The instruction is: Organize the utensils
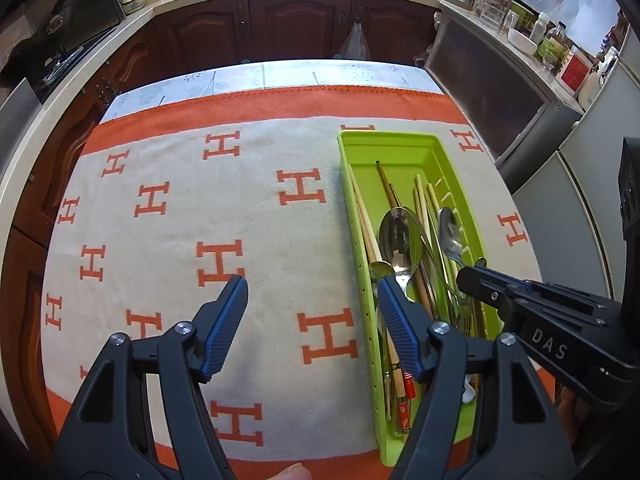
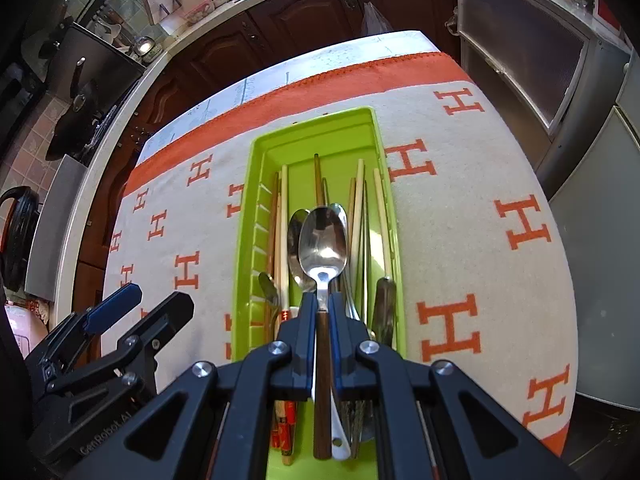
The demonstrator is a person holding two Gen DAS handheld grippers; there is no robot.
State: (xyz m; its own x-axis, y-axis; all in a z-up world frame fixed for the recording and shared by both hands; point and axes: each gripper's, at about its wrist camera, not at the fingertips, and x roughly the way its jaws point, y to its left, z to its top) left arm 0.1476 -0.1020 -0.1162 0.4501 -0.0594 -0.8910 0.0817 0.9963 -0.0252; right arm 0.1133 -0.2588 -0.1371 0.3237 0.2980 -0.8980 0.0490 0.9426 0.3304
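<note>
A lime-green utensil tray (image 1: 400, 148) (image 2: 320, 128) lies on the H-patterned cloth and holds chopsticks (image 1: 366, 220) (image 2: 284, 216), spoons and forks. My right gripper (image 2: 323, 300) is shut on a steel spoon with a brown wooden handle (image 2: 323, 240), held over the tray with its bowl pointing away. In the left wrist view the right gripper (image 1: 472, 276) reaches over the tray's right side. My left gripper (image 1: 310, 284) is open and empty, low over the cloth just left of the tray; its right finger overlaps the tray's left wall. It also shows in the right wrist view (image 2: 144, 300).
The table is covered by a beige cloth (image 1: 180, 220) with orange H marks and an orange border. Dark wooden kitchen cabinets (image 1: 300, 20) run behind the table. A grey cabinet (image 1: 500, 92) stands at the right. A stove with a pan (image 1: 68, 12) is at the back left.
</note>
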